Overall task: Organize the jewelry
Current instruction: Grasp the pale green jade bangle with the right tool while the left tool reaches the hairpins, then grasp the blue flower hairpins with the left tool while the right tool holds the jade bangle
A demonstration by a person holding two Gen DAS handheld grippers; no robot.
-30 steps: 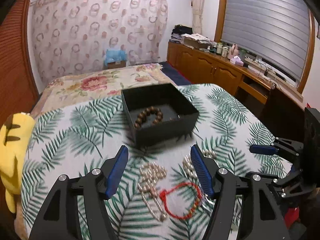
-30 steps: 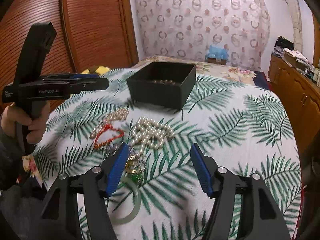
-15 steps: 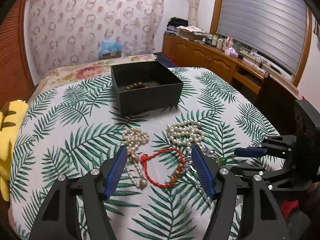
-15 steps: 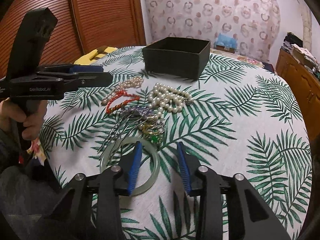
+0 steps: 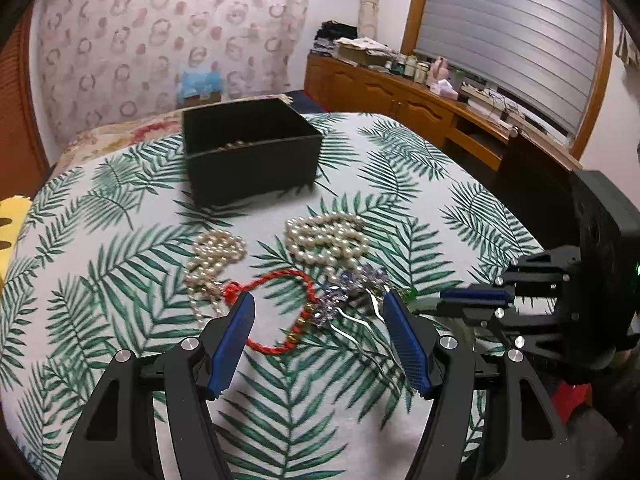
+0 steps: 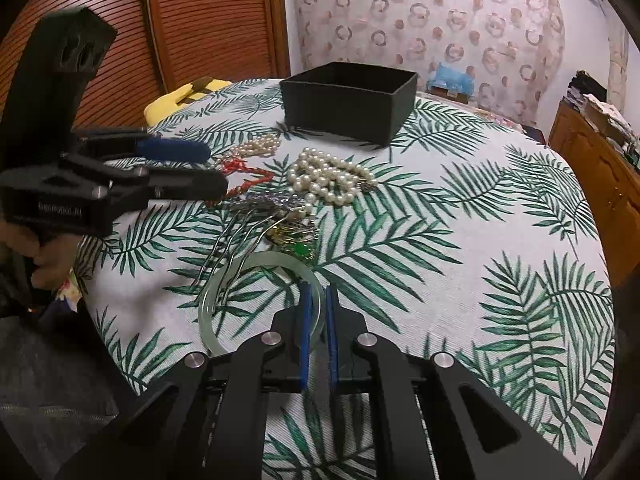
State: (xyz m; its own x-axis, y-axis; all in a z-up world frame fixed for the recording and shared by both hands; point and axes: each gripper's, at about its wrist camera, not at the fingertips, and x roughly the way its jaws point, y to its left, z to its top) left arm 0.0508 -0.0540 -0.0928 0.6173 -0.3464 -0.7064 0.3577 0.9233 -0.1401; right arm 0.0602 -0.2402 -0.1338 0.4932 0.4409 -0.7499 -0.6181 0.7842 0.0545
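Observation:
A black open box [image 5: 250, 152] stands at the far side of the leaf-print table; brown beads show inside. In front of it lie a small pearl strand [image 5: 216, 256], a large pearl necklace [image 5: 328, 236], a red cord bracelet [image 5: 280, 312], a purple-beaded hairpin [image 5: 352, 288] and a green pendant [image 6: 302, 250]. My left gripper [image 5: 320, 312] is open just above the red bracelet and hairpin. My right gripper [image 6: 318, 304] is shut on the rim of a pale green jade bangle [image 6: 260, 304] lying at the table's near edge.
The box also shows in the right wrist view [image 6: 348, 100]. A yellow plush [image 6: 180, 96] lies at the table's left edge. A wooden cabinet [image 5: 420, 104] with clutter runs along the right wall. A bed with floral cover [image 5: 120, 136] lies behind the table.
My right gripper has closed from wide open onto the jade bangle's rim. My left gripper has drawn back from the box and dropped low over the red bracelet, still open.

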